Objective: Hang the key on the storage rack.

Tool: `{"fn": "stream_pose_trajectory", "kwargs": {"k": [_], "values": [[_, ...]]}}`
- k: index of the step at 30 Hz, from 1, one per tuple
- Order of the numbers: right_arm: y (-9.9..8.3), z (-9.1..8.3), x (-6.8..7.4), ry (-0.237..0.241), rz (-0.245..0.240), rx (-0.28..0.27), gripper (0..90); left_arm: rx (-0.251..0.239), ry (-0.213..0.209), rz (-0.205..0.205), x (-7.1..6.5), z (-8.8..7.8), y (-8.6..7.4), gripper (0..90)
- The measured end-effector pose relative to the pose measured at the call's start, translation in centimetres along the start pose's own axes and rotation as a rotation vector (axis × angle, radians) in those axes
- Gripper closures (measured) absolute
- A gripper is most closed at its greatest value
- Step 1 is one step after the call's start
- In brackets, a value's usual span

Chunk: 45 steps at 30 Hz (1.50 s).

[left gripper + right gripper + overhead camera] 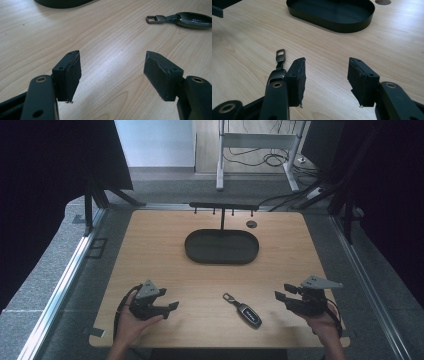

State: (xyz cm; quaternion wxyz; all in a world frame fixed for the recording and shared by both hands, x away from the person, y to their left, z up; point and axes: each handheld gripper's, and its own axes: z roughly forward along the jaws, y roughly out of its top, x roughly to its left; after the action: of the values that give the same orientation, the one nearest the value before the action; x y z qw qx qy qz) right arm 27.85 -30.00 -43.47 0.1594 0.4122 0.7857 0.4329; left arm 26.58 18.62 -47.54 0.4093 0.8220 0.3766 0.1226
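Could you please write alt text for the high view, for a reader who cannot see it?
A dark car key fob lies near the front of a wooden table, between the left gripper and the right gripper, both open and each held in a hand. Farther back stands a black oval tray with a hook rack rising behind it.

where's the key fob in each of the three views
High view: the key fob lies on the table near the front edge, between the two grippers, closer to the right one.
Left gripper view: upper right corner, metal loop pointing left, well beyond the jaws.
Right gripper view: lower left, partly hidden behind the left-hand jaw, loop pointing away.
Shared landmark: the black oval tray, beyond the fob in every view.
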Motion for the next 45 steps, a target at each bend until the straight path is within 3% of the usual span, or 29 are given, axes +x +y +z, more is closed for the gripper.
{"fn": "stream_pose_trajectory", "kwargs": {"k": [20,24,45], "values": [[1.7,2.3,1.5,0.054,-0.045,0.043,50.6,-0.011,0.006,-0.005,0.2,-0.6,0.0,31.0],[2.2,2.4,1.8,0.06,-0.053,0.053,51.1,-0.017,-0.013,-0.013,0.2,-0.6,0.0,31.0],[5.8,4.4,3.8,0.106,-0.136,0.174,54.8,-0.028,-0.02,-0.019,0.2,-0.8,0.2,30.9]]}}
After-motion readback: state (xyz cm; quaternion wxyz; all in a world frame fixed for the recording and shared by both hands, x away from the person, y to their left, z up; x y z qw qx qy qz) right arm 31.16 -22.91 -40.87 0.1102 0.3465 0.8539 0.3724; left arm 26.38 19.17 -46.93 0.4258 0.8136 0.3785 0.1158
